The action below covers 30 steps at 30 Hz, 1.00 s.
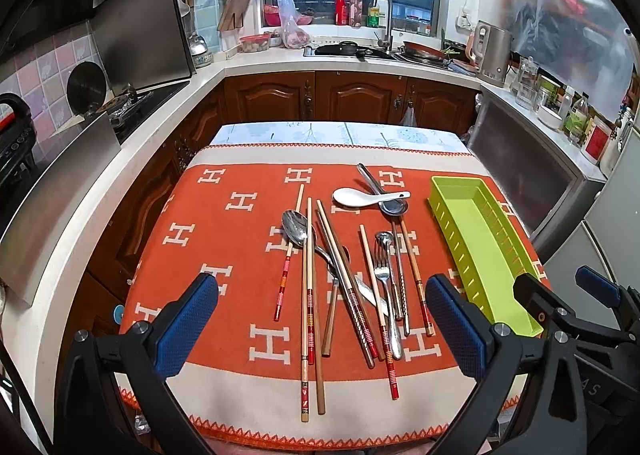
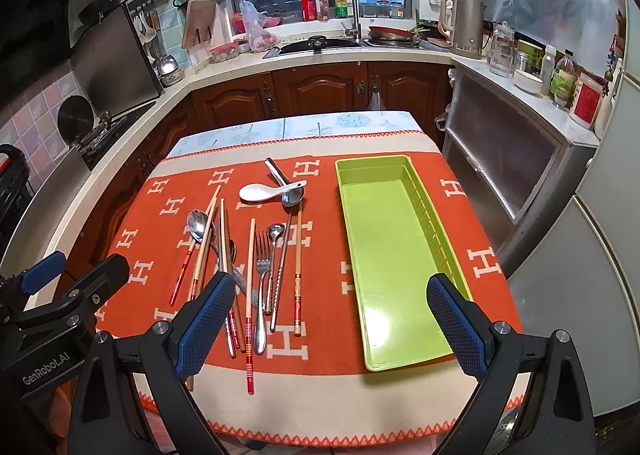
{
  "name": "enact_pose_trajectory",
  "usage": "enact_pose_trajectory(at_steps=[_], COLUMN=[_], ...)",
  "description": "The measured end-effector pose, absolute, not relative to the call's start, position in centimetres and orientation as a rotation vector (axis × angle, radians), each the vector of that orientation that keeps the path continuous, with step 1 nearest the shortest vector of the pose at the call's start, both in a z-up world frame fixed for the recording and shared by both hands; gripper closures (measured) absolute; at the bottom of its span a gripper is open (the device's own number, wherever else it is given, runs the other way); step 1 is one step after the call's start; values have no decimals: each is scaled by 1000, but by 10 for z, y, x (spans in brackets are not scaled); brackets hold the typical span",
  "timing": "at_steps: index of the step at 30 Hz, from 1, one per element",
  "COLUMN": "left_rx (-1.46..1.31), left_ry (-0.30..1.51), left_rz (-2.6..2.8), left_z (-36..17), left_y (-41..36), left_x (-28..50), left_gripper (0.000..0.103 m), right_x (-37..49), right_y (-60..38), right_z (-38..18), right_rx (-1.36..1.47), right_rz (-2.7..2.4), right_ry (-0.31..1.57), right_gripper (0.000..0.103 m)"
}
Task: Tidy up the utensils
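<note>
A loose pile of utensils lies mid-table on the orange cloth: several chopsticks, a large metal spoon, a fork, a small metal spoon, a white ceramic spoon resting on a metal ladle. An empty green tray lies to their right. The pile and the tray also show in the right wrist view. My left gripper is open above the pile's near end. My right gripper is open above the table's near edge, between pile and tray.
The table stands in a kitchen. Wooden cabinets, a sink and a counter lie behind it. A stove is at left. A kettle, jars and a metal cabinet are at right.
</note>
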State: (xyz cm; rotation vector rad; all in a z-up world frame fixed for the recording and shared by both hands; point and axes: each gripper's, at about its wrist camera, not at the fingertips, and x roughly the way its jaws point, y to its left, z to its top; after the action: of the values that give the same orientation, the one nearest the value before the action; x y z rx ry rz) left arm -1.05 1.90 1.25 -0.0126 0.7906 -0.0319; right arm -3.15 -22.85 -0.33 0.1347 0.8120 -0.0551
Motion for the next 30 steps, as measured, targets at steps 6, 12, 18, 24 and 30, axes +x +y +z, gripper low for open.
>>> enact_pose_trajectory(at_steps=[6,12,18,24,30], left_rx=[-9,-11,-31,-60,-74], left_ry=[794,792,829,884,908], left_rz=[-36,-54,-71,-103,-97], left_z=[10,9,8,2,-3], left_y=[20,21,27,29,35], left_x=[-12,-14,-10,-3,4], left_gripper=[1,1,1,1,1], right_x=[-33,-37,-38,-36,-32], right_y=[-229,-231,-228,-227,-226], right_z=[-1,7,13,16,18], right_rx=[136,133,116,97,97], right_rz=[-60,-68,-57,-64,-57], right_ry=[803,787,783,784,785], right_gripper=[5,5,5,5,5])
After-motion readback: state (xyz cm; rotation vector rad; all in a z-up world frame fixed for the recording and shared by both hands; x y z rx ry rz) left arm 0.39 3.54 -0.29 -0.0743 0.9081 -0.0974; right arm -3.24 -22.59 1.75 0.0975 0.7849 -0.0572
